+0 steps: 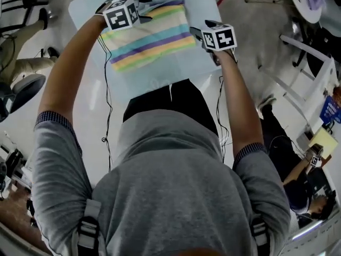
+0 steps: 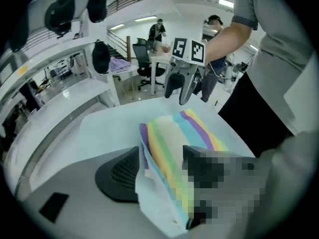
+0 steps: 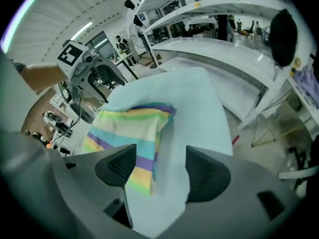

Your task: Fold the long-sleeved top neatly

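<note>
Fingers (image 2: 119, 176) on my left gripper (image 2: 159, 178) stand wide apart. One end of the folded striped top (image 2: 172, 143) sits between them, and they are not pinching it. That top lies flat on the pale surface (image 1: 200, 1), between my two grippers. My right gripper (image 3: 157, 171) is spread open too, at the top's other end. Its fingers (image 3: 207, 176) hold nothing, and mostly bare surface shows between them.

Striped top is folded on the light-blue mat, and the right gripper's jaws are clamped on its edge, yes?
No. The right gripper view shows the right gripper with jaws apart, gripping nothing. The striped top does lie folded on the light-blue mat.
</note>
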The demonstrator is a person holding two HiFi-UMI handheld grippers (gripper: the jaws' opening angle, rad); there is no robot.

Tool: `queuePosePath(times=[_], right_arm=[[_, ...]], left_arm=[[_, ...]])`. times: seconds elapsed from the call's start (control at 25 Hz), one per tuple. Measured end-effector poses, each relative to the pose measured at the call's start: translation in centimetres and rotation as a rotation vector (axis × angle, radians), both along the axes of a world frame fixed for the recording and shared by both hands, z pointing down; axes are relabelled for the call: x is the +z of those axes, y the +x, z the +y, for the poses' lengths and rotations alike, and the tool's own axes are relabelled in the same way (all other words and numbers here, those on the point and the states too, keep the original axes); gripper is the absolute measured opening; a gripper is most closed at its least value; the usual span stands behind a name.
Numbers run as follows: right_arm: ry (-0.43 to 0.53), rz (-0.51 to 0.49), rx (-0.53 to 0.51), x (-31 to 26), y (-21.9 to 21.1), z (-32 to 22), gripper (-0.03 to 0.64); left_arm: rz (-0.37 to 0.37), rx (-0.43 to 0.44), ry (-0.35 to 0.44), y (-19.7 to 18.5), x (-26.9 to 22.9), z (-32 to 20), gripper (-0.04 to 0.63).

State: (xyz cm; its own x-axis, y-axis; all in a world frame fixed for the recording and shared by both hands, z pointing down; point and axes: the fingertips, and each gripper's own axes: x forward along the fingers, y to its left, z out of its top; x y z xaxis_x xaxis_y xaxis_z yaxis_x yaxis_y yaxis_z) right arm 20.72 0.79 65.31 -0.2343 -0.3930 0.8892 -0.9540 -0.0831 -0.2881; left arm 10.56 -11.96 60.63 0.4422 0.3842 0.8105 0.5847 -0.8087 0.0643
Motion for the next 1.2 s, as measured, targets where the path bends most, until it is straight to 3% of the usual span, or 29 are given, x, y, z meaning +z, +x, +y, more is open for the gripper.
queuePosePath(times=[0.24, 0.44, 0.6, 0.72, 0.88, 1.08, 1.12, 1.2], right_arm=[[-0.041, -0.026, 0.11, 2.3, -3.0, 3.4, 0.325], [-0.07, -0.042, 0.146, 3.9, -3.9, 4.8, 0.325], [-0.075, -0.079, 0.17, 4.5, -5.5, 4.8, 0.322], [-0.087, -0.043, 0.149, 5.2, -5.9, 4.6, 0.304], [-0.105, 0.008, 0.104, 5.8, -7.0, 4.6, 0.237], [-0.119, 0.063, 0.074, 6.2, -8.0, 4.4, 0.16], [-0.121, 0.053, 0.07, 6.2, -8.3, 4.4, 0.101], [-0.118, 0.032, 0.072, 6.1, -8.6, 4.3, 0.061]], left_arm=[[-0.051, 0.356, 0.114, 4.6, 2.8, 4.2, 0.301], [-0.085, 0.594, 0.203, 7.8, 5.1, 6.7, 0.301], [-0.143, 0.837, 0.275, 7.9, 7.3, 8.4, 0.3], [-0.202, 0.99, 0.308, 7.4, 8.6, 9.2, 0.282], [-0.271, 1.099, 0.34, 6.2, 10.0, 9.4, 0.242], [-0.299, 1.115, 0.336, 5.9, 10.9, 9.1, 0.213], [-0.306, 1.117, 0.335, 5.9, 10.8, 9.0, 0.202], [-0.325, 1.128, 0.337, 5.8, 10.7, 8.8, 0.139]])
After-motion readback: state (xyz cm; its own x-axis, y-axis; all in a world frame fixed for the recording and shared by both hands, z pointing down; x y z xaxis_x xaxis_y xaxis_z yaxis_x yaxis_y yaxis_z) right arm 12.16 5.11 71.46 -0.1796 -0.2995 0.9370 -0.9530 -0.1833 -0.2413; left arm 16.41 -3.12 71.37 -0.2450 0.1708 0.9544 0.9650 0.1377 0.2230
